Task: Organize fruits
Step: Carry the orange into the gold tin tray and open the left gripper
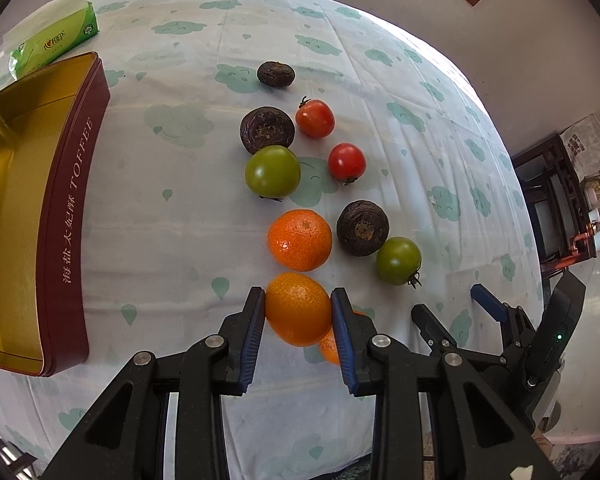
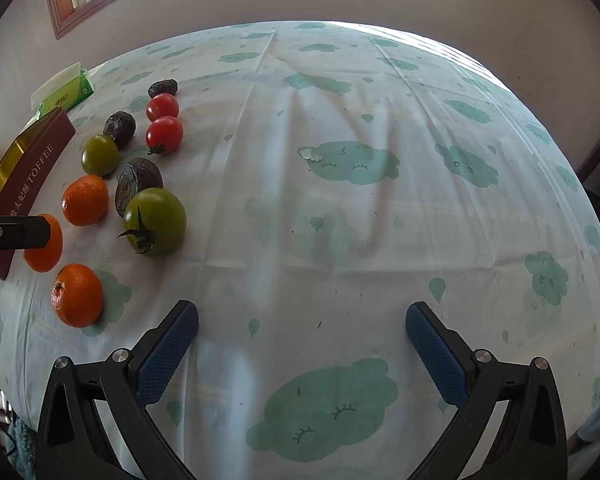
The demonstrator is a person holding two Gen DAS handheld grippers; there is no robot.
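Note:
My left gripper [image 1: 298, 302] is shut on an orange [image 1: 298, 309] and holds it just above the cloth; the held orange also shows in the right wrist view [image 2: 46, 246]. A second orange [image 1: 300, 240] lies ahead, a third [image 1: 330, 346] partly hidden under it. Two green tomatoes [image 1: 273, 171] [image 1: 398, 261], two red tomatoes [image 1: 315, 118] [image 1: 346, 161] and three dark wrinkled fruits [image 1: 267, 128] [image 1: 363, 228] [image 1: 276, 74] lie beyond. My right gripper [image 2: 302, 320] is open and empty over bare cloth, right of the fruit.
An open gold-lined toffee tin [image 1: 28, 216] lies at the left. A green tissue pack [image 1: 56, 40] sits behind it. A cloud-print tablecloth [image 2: 360, 200] covers the table. A dark cabinet [image 1: 556, 204] stands past the right edge.

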